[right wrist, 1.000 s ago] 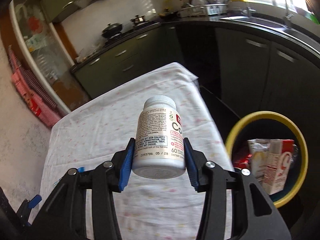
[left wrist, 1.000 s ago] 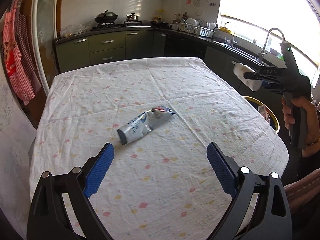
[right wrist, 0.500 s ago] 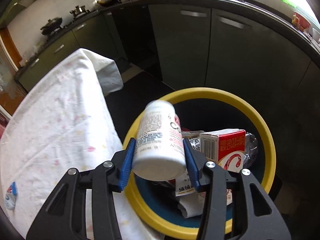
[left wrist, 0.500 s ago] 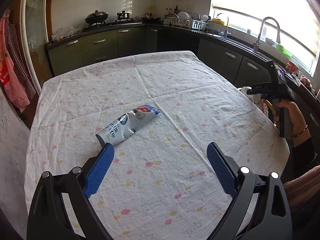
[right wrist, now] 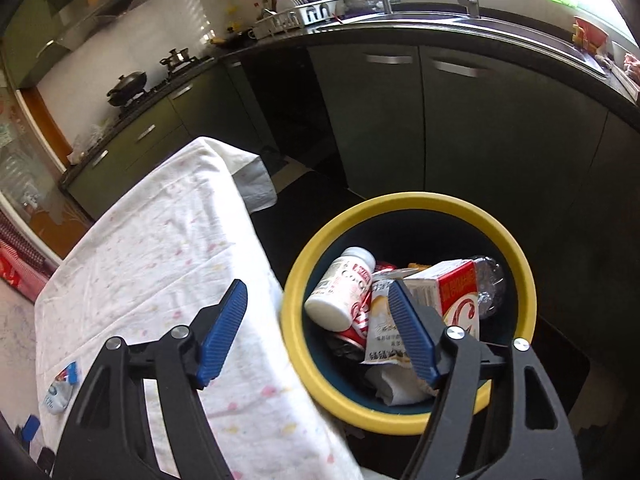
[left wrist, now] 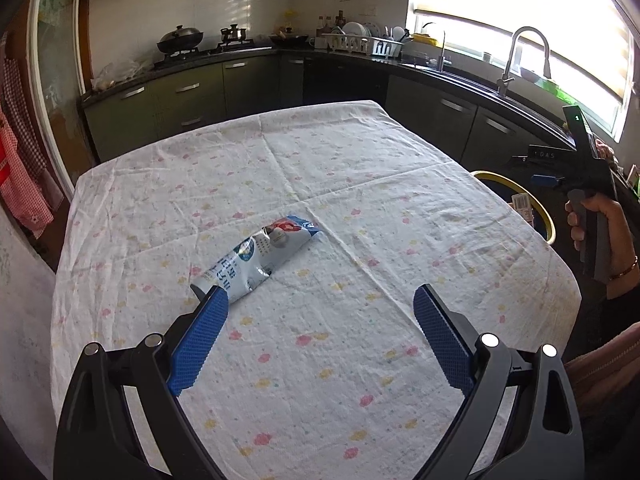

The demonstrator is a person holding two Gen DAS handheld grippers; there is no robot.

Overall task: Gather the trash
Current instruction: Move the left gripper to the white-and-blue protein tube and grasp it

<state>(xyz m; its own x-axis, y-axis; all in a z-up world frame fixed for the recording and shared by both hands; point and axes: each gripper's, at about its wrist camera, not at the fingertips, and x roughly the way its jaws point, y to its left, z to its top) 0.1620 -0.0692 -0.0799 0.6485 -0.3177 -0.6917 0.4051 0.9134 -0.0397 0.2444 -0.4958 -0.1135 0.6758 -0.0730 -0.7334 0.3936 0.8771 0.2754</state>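
**Releasing into the bin, then lining up on the pouch**

Right gripper point(right wrist: 320, 332): it hangs over the bin point(right wrist: 516, 256), which stands on the floor just beside the table point(right wrist: 160, 264). Its jaws are opening and nothing is between them. The bottle point(right wrist: 342, 288) lies tilted inside the bin, on top of a carton point(right wrist: 456, 292) and other wrappers, its cap toward the far wall. Judgement: the drop is complete.

- Let the jaws reach full spread before lifting away, so neither pad catches the carton, which shows right behind the right-hand pad.
- Withdraw upward first, then sideways over the table edge; a low sideways sweep could snag the cloth hanging beside the bin rim.

Left gripper point(left wrist: 320, 320): jaws wide, holding nothing, poised above the cloth. The pouch point(left wrist: 260, 256), the only trash seen on the table, lies flat and slantwise, its near end showing just past the tip of the left pad point(left wrist: 198, 344).

- Judgement: the gripper sits off to the right of the pouch. Shift it left and forward until the pouch lies between the pads.
- Grip across the narrow width, near the middle; the foil looks limp and crumpled, so an end grip may let it droop or slip.
- Keep the pads off the cloth when closing, or the cloth may be pinched with the pouch.
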